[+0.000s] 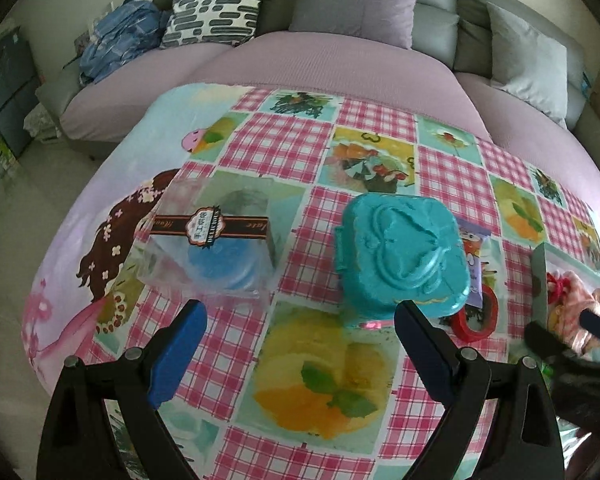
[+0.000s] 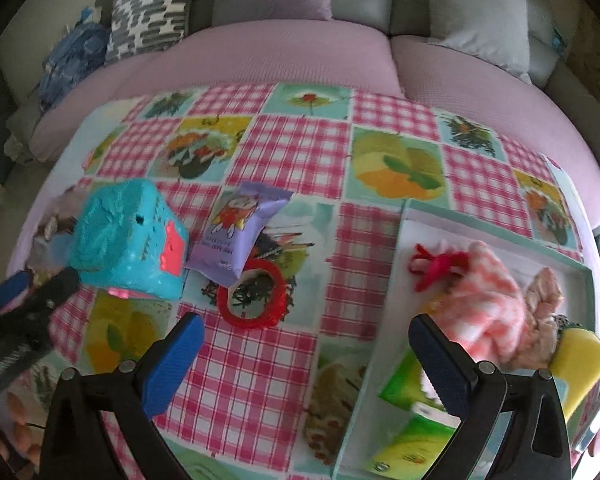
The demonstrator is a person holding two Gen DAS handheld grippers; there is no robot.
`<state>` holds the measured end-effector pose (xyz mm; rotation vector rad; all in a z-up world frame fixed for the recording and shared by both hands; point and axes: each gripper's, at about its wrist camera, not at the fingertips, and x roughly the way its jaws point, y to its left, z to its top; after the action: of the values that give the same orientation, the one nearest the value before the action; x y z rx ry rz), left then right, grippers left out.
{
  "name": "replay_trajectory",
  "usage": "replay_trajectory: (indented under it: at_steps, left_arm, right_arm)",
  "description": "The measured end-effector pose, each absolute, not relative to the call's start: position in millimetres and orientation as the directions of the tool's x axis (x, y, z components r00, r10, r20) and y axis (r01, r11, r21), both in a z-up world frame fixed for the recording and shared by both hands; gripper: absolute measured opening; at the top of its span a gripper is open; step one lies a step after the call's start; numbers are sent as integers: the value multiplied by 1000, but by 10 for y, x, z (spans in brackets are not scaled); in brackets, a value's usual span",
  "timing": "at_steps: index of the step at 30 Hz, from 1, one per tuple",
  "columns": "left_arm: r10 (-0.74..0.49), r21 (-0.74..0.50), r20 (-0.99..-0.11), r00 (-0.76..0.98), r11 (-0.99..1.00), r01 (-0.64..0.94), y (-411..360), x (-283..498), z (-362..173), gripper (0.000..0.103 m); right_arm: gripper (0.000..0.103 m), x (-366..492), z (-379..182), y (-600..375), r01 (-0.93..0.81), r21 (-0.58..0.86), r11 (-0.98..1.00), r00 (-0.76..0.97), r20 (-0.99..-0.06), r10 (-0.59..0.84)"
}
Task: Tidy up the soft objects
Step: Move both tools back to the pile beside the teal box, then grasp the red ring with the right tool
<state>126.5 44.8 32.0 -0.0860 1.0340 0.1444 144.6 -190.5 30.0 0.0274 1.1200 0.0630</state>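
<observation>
My left gripper [image 1: 300, 344] hovers open over the checked tablecloth, just in front of a teal plastic box [image 1: 400, 252] and a clear box holding something blue [image 1: 216, 248]. My right gripper [image 2: 306, 360] is open too, empty, its right finger over the white tray [image 2: 432, 232]. In the tray lie a pink fluffy cloth [image 2: 488, 300], a red scrunchie [image 2: 436, 268], a beige cloth [image 2: 544, 300], a yellow sponge [image 2: 580, 356] and green tissue packs [image 2: 412, 384]. A purple packet [image 2: 240, 232] and a red ring [image 2: 256, 296] lie beside the teal box [image 2: 128, 240].
The table stands against a lilac sofa [image 1: 340, 60] with patterned and grey cushions [image 1: 216, 4]. A blue bundle [image 1: 116, 40] sits at the sofa's left end. The left gripper [image 2: 36, 290] shows at the left edge of the right wrist view.
</observation>
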Motion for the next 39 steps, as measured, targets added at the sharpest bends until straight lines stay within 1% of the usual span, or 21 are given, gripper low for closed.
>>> replay_trajectory:
  at_steps: [4, 8, 17, 20, 23, 25, 26, 29, 32, 34, 35, 36, 39]
  left_arm:
    - [54, -34, -864, 500, 986, -164, 485, 1273, 299, 95]
    - [60, -24, -866, 497, 987, -161, 477, 1272, 299, 95]
    - [64, -21, -867, 494, 986, -164, 487, 1262, 307, 95]
    - [74, -7, -870, 488, 987, -162, 474, 1261, 295, 95]
    - [75, -1, -871, 485, 988, -155, 455, 1260, 287, 95]
    - [79, 10, -873, 481, 989, -146, 434, 1264, 276, 95]
    - [81, 13, -874, 479, 990, -143, 425, 1263, 271, 95]
    - [85, 23, -877, 473, 991, -135, 397, 1270, 248, 95]
    - [82, 26, -881, 466, 992, -126, 378, 1283, 221, 95]
    - [92, 41, -885, 456, 992, -122, 364, 1290, 194, 95]
    - [96, 46, -887, 452, 992, -121, 361, 1293, 186, 95]
    - [98, 48, -887, 452, 992, -121, 358, 1293, 182, 95]
    - [98, 50, -888, 450, 992, -117, 344, 1293, 169, 95]
  right_arm:
    - [103, 1503, 100, -1744, -60, 30, 998, 409, -911, 52]
    - [103, 1548, -79, -1628, -78, -7, 997, 388, -922, 24]
    - [103, 1671, -365, -1562, -81, 6, 997, 363, -931, 35]
    - [101, 1695, -402, -1547, -85, 8, 996, 368, -929, 39]
    - [97, 1718, -422, -1528, -93, 17, 996, 376, -925, 51]
    - [92, 1727, -434, -1517, -98, 17, 995, 381, -923, 53]
    - [92, 1746, -446, -1507, -102, 18, 995, 381, -923, 56]
    - [85, 1751, -451, -1488, -109, 11, 994, 390, -919, 53]
    - [76, 1750, -434, -1469, -121, 11, 993, 403, -913, 59]
    - [64, 1744, -423, -1463, -124, 12, 992, 408, -911, 62]
    - [62, 1735, -409, -1453, -126, 12, 992, 414, -908, 64]
    - [57, 1731, -401, -1447, -129, 15, 991, 417, -907, 68]
    - [56, 1739, -396, -1421, -140, 14, 990, 422, -904, 73]
